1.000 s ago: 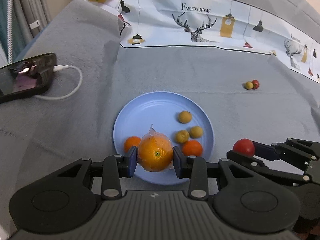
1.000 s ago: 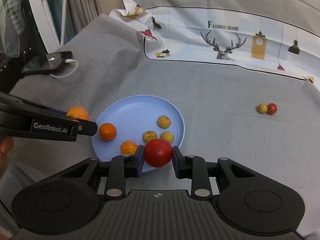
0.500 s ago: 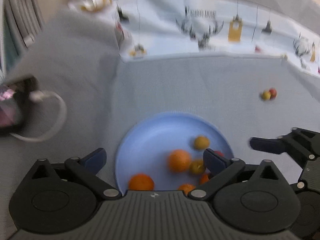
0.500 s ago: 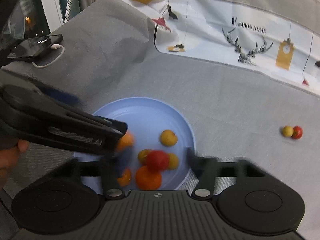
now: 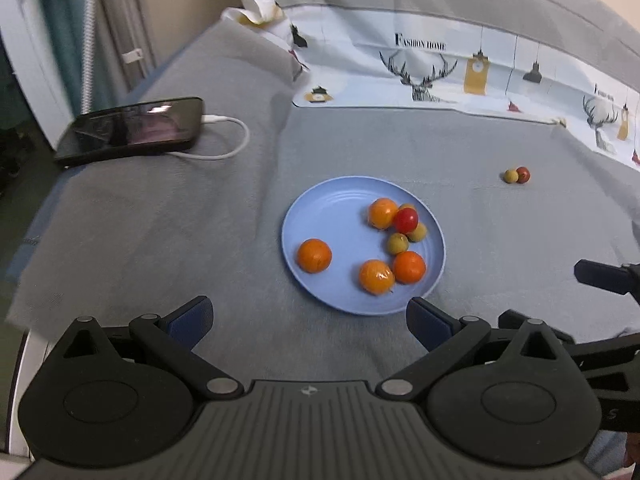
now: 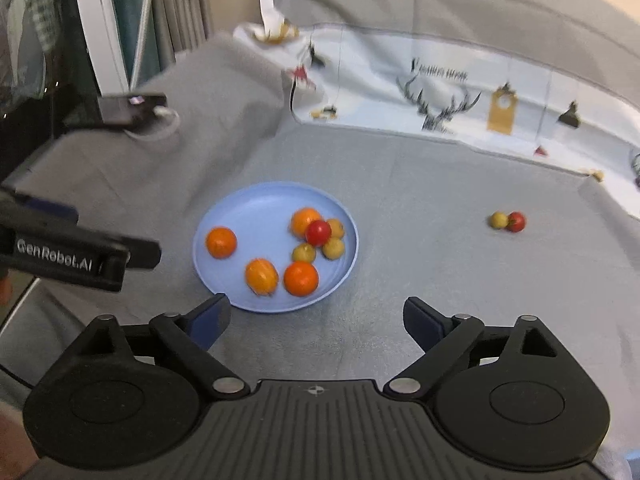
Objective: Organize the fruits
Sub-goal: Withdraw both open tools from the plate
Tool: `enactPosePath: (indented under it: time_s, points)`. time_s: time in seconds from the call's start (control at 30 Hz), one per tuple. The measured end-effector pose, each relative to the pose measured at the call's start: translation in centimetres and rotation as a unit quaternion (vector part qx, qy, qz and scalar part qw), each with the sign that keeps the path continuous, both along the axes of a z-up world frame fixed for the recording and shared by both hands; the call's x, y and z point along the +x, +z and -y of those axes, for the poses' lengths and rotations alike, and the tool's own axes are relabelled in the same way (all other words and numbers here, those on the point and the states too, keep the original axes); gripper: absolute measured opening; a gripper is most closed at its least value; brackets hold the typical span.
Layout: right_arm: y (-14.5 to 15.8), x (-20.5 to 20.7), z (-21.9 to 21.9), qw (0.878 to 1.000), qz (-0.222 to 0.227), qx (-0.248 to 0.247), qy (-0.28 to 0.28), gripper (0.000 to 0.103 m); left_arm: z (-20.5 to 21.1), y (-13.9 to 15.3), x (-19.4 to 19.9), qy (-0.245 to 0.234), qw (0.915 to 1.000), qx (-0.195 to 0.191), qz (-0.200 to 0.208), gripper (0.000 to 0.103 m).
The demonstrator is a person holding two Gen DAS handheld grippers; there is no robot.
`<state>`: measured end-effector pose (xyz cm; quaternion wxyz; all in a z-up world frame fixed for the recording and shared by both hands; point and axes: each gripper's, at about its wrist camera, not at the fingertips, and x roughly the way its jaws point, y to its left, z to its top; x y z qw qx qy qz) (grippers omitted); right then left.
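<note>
Both grippers, left (image 5: 308, 318) and right (image 6: 316, 318), hang with jaws spread wide and empty, the right's just opening further. The fruits lie on the blue plate (image 5: 320, 208) just beyond them, mid-bed; two small fruits (image 5: 517, 175) sit apart toward its right edge.

A second ago the left tongs (image 5: 308, 322) gripped a wrapped orange (image 5: 376, 277) and the right tongs (image 6: 316, 318) a red tomato (image 6: 318, 232). Both fruits now lie on the plate (image 5: 320, 208), the tomato against another orange and the small yellow fruits. Both tongs have just been opening, with nothing between their jaws now, and have drawn back and up, so the plate sits farther off in both views.
</note>
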<state>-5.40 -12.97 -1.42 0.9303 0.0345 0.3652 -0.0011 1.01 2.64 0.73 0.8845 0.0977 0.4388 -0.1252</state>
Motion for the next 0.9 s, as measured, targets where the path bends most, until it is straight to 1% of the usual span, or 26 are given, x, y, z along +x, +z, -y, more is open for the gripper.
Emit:
enactPosePath:
  time_s: [0.2,0.5,0.73,0.9]
  points:
    - [2.5,-4.2,-1.1,0.999,0.035,-0.012,0.003,0.098,-1.1,2.3,-4.1,0.007,0.9993,-0.01,0.034,0.103]
    - [4.6,-8.9,-2.6,0.996,0.079,-0.043,0.005,0.1,-2.5,3.9,-8.0,0.012,0.9981,-0.034,0.05,0.103]
    - [5.6,-11.1,-3.2,0.993,0.103,-0.063,0.003,0.1,-2.8,5.1,-9.9,0.004,0.9963,-0.047,0.072,0.103]
    - [5.9,-11.2,-3.3,0.992,0.107,-0.063,-0.011,0.1,-2.8,5.8,-10.9,-0.005,0.9945,-0.048,0.093,0.103]
